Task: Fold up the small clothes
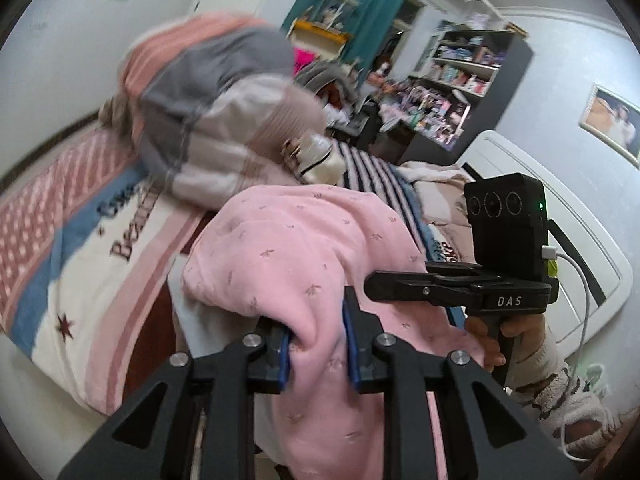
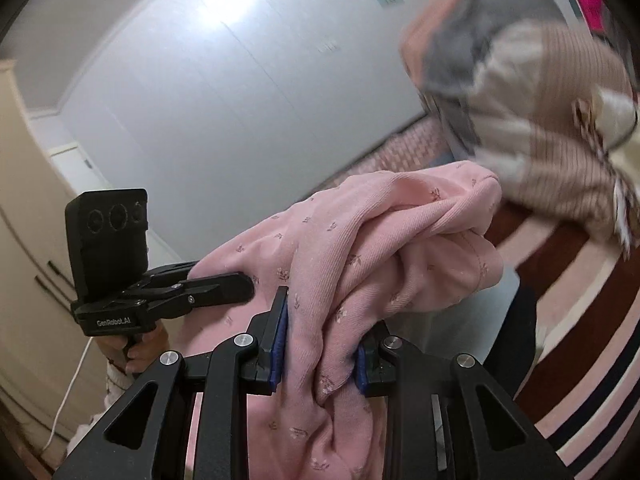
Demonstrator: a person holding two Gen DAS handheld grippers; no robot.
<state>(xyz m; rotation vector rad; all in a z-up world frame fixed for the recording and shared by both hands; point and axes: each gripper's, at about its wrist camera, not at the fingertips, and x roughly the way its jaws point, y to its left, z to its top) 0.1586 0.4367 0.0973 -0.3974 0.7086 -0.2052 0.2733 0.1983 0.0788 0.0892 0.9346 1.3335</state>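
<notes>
A bed (image 1: pixel 80 264) with a pink, white and blue printed cover fills the room's middle. Behind the bed hangs a teal curtain (image 1: pixel 360 8). Right of the curtain stands a dark shelf unit (image 1: pixel 472 64) crowded with small items. Right of the shelf, a framed picture (image 1: pixel 612 124) hangs on the pale wall (image 1: pixel 560 48). A cream wardrobe (image 2: pixel 24 208) stands against a white wall (image 2: pixel 224 92).

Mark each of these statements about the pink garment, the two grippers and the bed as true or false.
1. The left gripper is clamped on the pink garment. True.
2. The right gripper is open and empty. False: it grips bunched pink fabric too.
3. The garment lies flat, neatly folded. False: it hangs crumpled between the grippers.
4. A pile of clothes sits on the bed beyond the garment. True.
5. The garment is plain blue. False: pink with small sprigs.
</notes>
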